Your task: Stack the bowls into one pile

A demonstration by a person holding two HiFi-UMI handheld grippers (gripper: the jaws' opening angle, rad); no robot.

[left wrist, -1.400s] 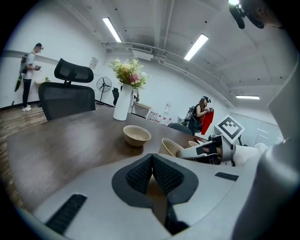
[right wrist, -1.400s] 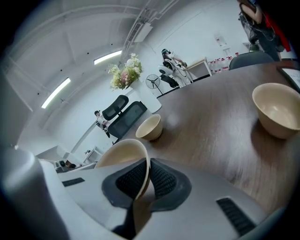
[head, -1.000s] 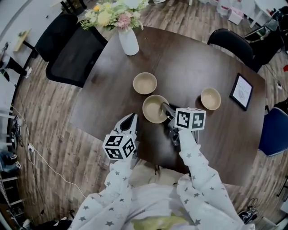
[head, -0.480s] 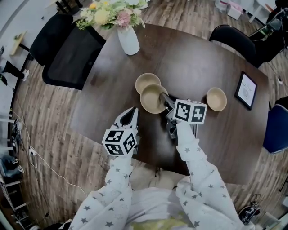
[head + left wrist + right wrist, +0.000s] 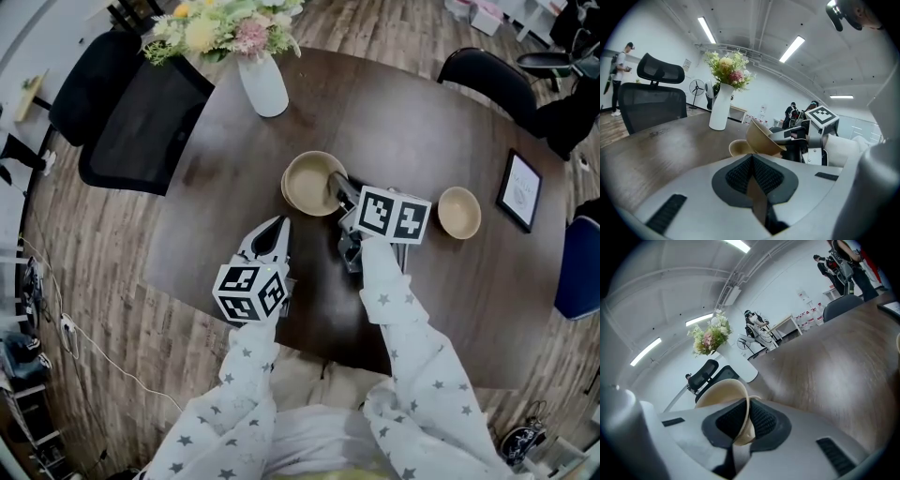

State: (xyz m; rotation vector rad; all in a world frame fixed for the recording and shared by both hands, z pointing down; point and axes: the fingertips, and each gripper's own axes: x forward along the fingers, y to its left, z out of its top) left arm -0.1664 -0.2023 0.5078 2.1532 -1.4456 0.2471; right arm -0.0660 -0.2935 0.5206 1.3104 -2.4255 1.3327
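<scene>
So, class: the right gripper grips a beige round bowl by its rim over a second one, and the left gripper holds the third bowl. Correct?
No. The left gripper holds nothing: the left gripper view shows its jaws together, empty. The third beige round bowl sits alone on the dark wooden table. The right gripper does grip the rim of the tilted beige bowl.

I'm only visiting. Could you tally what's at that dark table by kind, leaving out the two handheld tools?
Bowls: 3 (held bowl in the right gripper, lower bowl under it, lone bowl off to the right)
Vase of flowers: 1
Framed sign: 1
Total: 5
</scene>
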